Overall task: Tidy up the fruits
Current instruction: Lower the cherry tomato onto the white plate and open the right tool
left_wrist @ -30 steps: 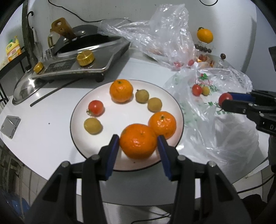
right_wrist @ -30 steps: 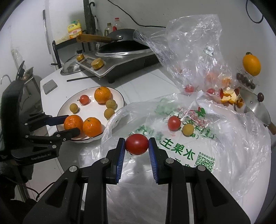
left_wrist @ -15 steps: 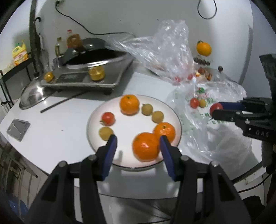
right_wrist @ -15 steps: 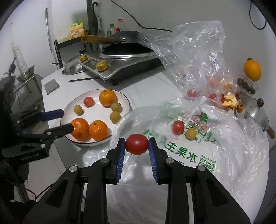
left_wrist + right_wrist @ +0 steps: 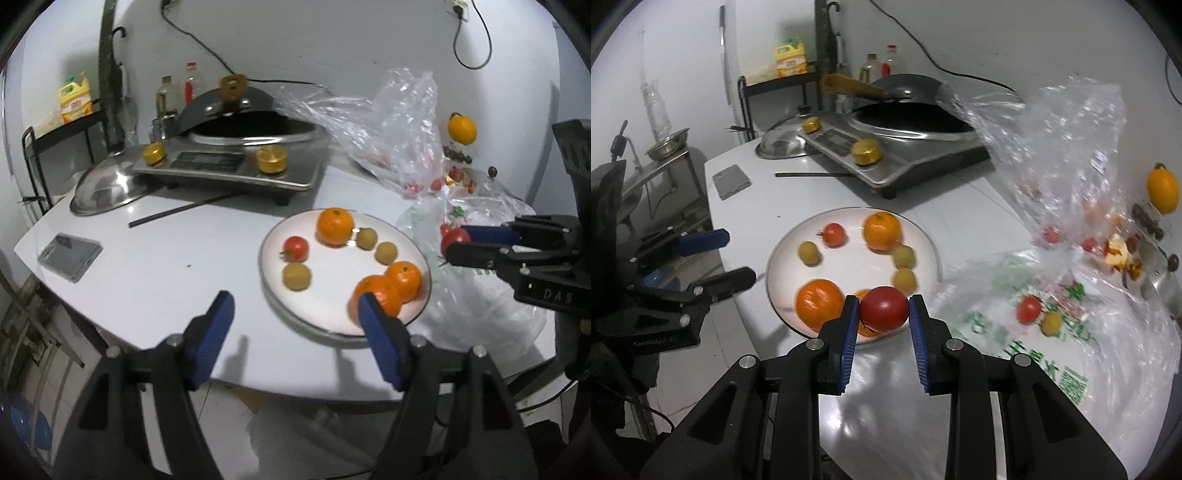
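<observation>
Tomato (image 5: 884, 308) being pinched in right gripper (image 5: 883, 316), hovering at plate (image 5: 932, 247) near edge, awaiting drop. Left gripper (image 5: 295, 328) jaws just been opening, empty, wide, clearing mandarin (image 5: 373, 295) lying on plate.

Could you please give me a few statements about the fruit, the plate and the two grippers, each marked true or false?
1. The right gripper is shut on a red tomato. True.
2. The left gripper clamps an orange. False: its jaws have just been opening, with nothing between them; the near orange lies on the plate.
3. Three oranges lie on the plate. True.
4. The plate holds no tomato. False: a small tomato lies on it.
5. The printed plastic bag holds no fruit. False: a small tomato and a yellowish fruit lie on it.
</observation>
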Demonstrator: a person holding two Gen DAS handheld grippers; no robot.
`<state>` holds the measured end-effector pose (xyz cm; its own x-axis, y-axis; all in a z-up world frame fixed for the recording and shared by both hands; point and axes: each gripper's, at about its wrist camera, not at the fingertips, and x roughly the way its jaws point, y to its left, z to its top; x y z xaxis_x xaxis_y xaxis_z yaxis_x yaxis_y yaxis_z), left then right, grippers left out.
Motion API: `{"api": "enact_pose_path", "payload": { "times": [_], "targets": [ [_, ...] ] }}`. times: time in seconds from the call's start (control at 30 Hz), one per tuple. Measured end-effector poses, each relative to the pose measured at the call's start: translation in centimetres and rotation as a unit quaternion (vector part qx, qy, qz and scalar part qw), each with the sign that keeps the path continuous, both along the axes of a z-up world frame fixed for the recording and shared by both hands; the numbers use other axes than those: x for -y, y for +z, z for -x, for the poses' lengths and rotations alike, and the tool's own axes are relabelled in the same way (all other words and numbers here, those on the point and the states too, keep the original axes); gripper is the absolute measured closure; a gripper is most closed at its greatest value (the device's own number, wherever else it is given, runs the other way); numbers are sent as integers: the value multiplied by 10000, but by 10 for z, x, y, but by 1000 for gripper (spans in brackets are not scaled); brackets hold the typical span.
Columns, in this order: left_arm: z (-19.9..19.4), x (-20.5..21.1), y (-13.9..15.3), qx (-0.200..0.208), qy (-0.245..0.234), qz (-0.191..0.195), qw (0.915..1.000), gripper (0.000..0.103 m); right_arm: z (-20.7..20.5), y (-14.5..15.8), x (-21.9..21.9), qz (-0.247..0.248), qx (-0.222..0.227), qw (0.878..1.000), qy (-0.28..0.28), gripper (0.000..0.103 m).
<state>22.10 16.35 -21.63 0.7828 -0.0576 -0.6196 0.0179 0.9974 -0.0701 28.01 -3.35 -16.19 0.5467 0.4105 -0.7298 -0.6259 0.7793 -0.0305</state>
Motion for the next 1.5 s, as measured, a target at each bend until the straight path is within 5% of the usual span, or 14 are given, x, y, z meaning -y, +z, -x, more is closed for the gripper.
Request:
{"api": "enact_pose_path", "payload": {
  "times": [0.87,1.5],
  "targets": [
    [5,-64,-17,-102,558,274,9980,32,-12,-29,-101,337,-374,9941,956,73],
    [-19,-62,-19,-187,854,197,9960,32,-34,-51,-109,713,-856,9712,2108,73]
  ]
}}
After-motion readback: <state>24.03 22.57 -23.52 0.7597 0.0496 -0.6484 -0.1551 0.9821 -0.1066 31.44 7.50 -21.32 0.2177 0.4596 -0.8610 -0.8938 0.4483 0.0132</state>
